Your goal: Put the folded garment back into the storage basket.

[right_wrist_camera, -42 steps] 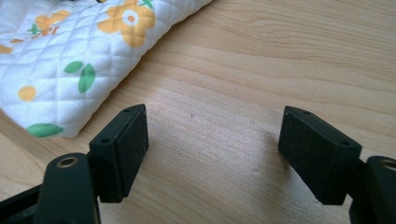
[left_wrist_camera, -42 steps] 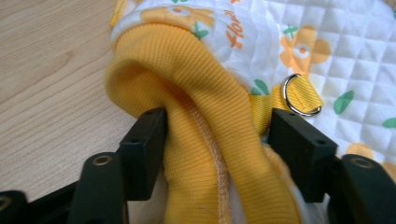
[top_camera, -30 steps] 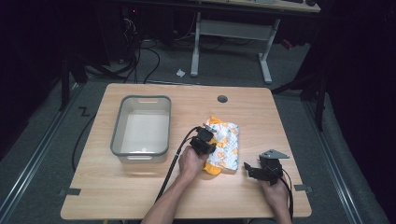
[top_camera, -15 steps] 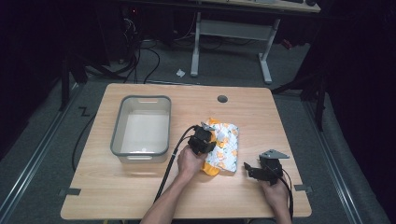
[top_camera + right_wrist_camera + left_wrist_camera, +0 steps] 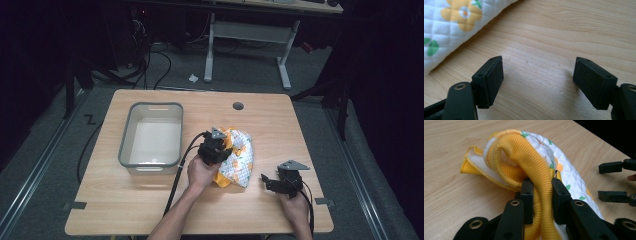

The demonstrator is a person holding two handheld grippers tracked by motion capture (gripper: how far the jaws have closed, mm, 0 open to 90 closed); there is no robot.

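The quilted flower-print garment (image 5: 239,160) lay bunched on the tabletop (image 5: 150,210), just right of the grey bin (image 5: 150,162), its long axis running from the near edge away toward the far side. The left tongs (image 5: 540,195) were clamped on its yellow ribbed cuff (image 5: 534,170). Lifting it well likely meant a slow, steady raise, keeping the knit pinched. The right tongs (image 5: 537,80) sat open over bare wood beside it.

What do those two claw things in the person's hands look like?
Both are black. The left gripper and right gripper each carry a grey three-cornered plate on top and trail a black cable. The jaws are blocky black pads with small holes, on arms with brass-ringed holes. Forearms are bare, no sleeves.
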